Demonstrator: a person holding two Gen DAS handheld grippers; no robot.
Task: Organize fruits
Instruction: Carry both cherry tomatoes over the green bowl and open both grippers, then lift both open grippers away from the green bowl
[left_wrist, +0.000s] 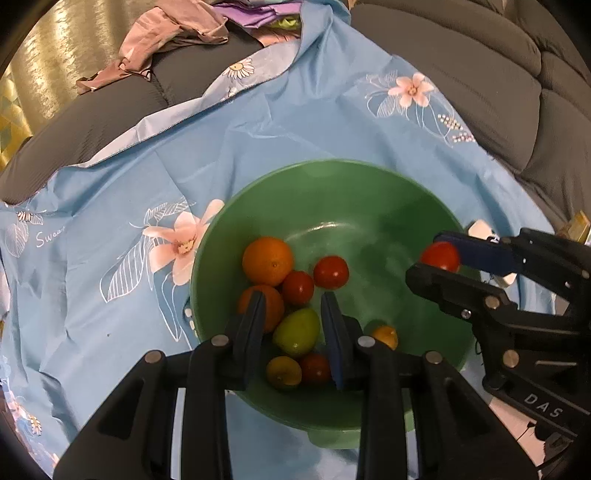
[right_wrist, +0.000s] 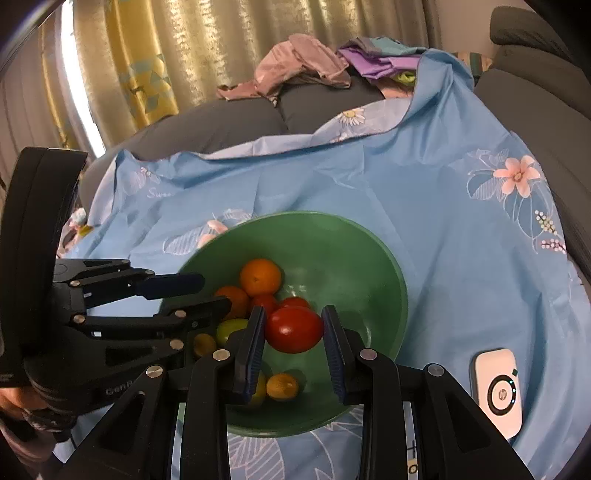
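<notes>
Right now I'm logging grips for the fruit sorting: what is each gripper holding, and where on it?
The right gripper pinches a red tomato across its two sides, above the green bowl. The left gripper holds nothing.

Both your wrist cameras looked steeply down, close over the green bowl (left_wrist: 369, 192) (right_wrist: 369, 258); each caught the other's fingers.
</notes>
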